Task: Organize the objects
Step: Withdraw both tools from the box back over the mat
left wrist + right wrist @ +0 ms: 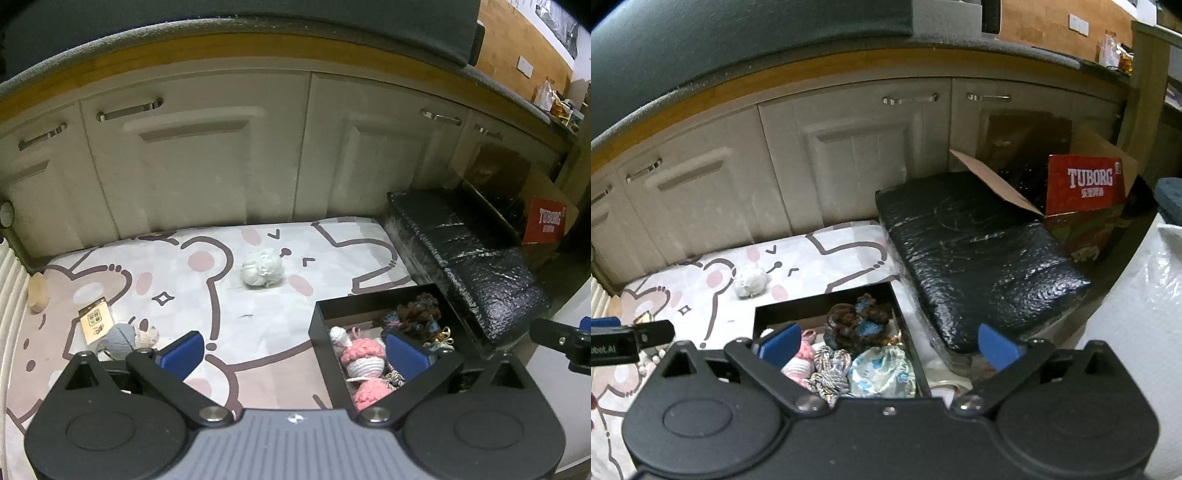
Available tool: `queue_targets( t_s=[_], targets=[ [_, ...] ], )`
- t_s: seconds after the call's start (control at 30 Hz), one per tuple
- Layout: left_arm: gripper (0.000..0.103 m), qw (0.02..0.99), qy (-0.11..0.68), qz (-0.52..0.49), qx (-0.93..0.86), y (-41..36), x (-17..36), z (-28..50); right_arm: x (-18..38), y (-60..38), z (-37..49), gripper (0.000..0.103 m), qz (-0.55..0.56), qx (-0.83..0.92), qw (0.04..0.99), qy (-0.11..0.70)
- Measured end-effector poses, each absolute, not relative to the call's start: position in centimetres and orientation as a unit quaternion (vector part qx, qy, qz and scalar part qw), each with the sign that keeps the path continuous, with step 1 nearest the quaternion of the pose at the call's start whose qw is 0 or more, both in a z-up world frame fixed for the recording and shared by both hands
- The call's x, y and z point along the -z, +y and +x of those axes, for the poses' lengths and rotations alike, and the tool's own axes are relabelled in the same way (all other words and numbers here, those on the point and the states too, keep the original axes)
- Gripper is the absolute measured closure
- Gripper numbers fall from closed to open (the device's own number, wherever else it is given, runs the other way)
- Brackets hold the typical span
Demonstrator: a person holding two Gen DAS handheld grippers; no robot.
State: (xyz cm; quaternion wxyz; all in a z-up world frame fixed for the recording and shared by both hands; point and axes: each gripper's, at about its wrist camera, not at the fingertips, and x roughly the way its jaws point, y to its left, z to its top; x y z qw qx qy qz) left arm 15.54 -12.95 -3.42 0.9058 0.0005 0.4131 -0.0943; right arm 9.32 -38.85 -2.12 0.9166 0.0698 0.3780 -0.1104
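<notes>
— From where you stand, what's nearest?

— The two grippers. The left gripper point(295, 352) has its blue pads spread wide with nothing between them; one pad hangs over the mat, the other over the black box point(320, 325). The right gripper point(888, 345) is just as wide apart and holds nothing; its pads straddle the box's right wall.

— Can you see into the box?

— Partly. Each gripper's body cuts off the near end. I can make out pink crocheted pieces point(364, 354), a brown and blue yarn bundle point(858, 319), a striped cord bundle point(829, 367) and a pale floral pouch point(882, 371). Small things under them are too tangled to name.

— And outside it?

— At the mat's near left, a grey yarn ball point(118, 339) touches a beige fuzzy thing, half hidden behind the left pad, with a small printed card point(95, 321) just beside them. A tan piece point(38, 295) lies at the mat's left edge; I can't tell what it is.

— Any open room?

— The middle of the cartoon mat point(258, 332) is bare, except for a white knotted bundle point(263, 272) well apart from the box, toward the cabinets.

— On the right?

— A black wrapped slab point(979, 254) sits close along the box's right side. Beyond it is a red Tuborg carton point(1086, 184), its inside dark. Cream cabinet doors point(192, 166) close the far side.
</notes>
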Motion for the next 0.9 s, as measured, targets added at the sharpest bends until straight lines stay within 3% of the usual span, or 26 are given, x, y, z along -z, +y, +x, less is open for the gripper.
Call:
queue_targets(
  t_s=[0.9],
  targets=[
    [0.000, 0.918, 0.395, -0.044, 0.002, -0.7, 3.0, 16.0, 2.5, -31.4, 13.1, 0.000, 0.066, 0.066, 0.923, 0.373]
  ],
)
